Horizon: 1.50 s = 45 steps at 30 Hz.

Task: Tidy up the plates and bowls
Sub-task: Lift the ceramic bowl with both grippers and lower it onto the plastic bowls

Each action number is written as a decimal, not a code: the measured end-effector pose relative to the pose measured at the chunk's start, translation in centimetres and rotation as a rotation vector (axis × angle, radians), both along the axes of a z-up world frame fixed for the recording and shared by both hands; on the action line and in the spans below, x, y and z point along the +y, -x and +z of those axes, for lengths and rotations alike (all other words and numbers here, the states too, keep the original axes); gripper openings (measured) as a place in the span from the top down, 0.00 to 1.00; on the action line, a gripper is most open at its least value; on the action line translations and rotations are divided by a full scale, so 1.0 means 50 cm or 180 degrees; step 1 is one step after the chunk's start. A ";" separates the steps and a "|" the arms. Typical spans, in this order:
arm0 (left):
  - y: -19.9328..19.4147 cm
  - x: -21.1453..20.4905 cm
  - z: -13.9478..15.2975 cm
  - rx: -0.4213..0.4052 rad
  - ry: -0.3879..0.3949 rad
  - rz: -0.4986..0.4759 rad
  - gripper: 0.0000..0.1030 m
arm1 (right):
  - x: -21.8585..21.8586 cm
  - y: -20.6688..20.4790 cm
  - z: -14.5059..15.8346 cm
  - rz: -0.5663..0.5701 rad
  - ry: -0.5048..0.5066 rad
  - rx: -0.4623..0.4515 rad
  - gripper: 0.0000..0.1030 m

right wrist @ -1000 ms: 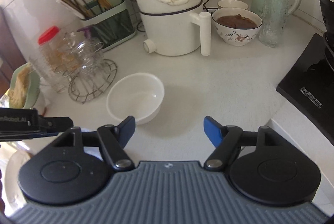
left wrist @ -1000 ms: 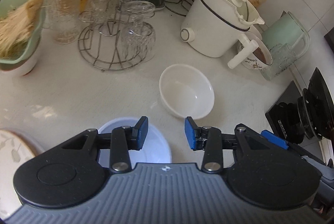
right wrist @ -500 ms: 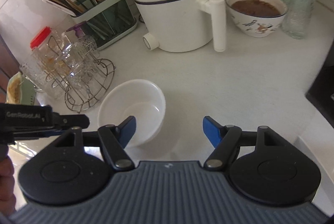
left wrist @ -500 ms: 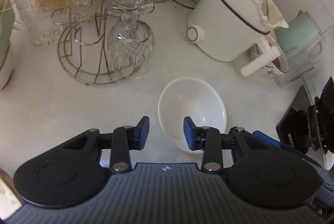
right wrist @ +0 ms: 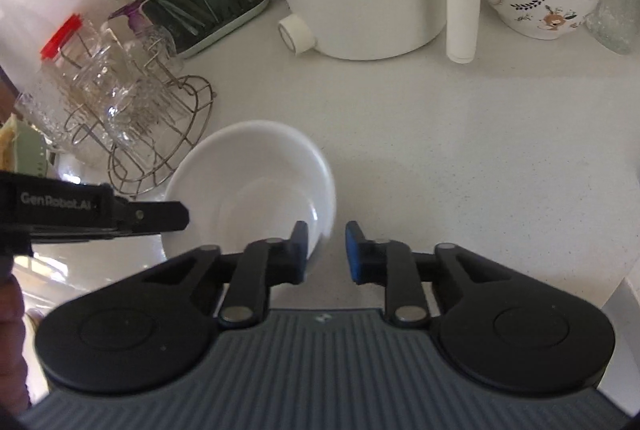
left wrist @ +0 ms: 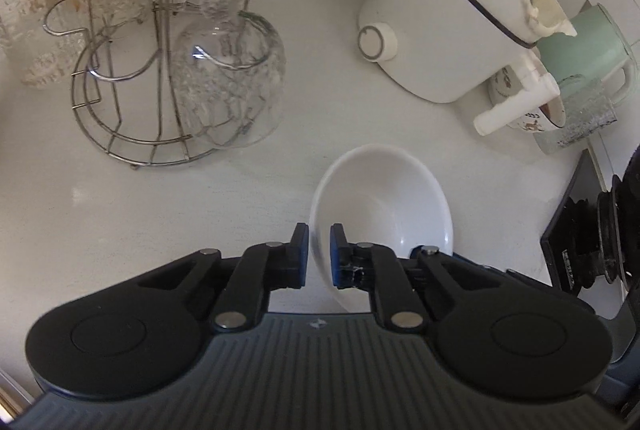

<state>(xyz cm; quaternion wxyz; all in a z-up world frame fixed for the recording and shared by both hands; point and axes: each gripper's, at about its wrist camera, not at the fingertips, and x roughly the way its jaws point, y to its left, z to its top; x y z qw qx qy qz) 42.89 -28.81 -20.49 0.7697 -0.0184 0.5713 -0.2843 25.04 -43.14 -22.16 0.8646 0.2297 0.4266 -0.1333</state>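
The left gripper [left wrist: 319, 256] pinches the near-left rim of the white bowl [left wrist: 384, 197], one blue pad outside the wall and one inside, the jaws nearly together on the thin wall; seen from the right wrist it reaches in from nine o'clock to the bowl's left rim. The right gripper [right wrist: 327, 252] has its jaws drawn in on the bowl's right rim [right wrist: 256, 181] at about four o'clock, the left pad over the wall, a small gap before the right pad. A second ago both pairs of jaws stood wide and short of the bowl; now they have closed on it. The bowl is smooth, glossy and round on a speckled pale countertop [right wrist: 440, 149]. At eleven o'clock stands a wire rack [left wrist: 132, 101] of upturned patterned glasses; at one o'clock a white lidded electric pot [left wrist: 448, 21]
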 end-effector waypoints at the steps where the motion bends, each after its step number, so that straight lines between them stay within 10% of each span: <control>1: 0.002 -0.002 -0.001 -0.0009 -0.0015 -0.0009 0.87 | 0.003 -0.001 0.000 0.0022 -0.0004 -0.0017 0.83; 45: 0.118 0.178 0.165 -0.0040 0.0383 0.0114 0.87 | 0.105 0.119 0.154 0.0151 -0.0102 -0.0275 0.82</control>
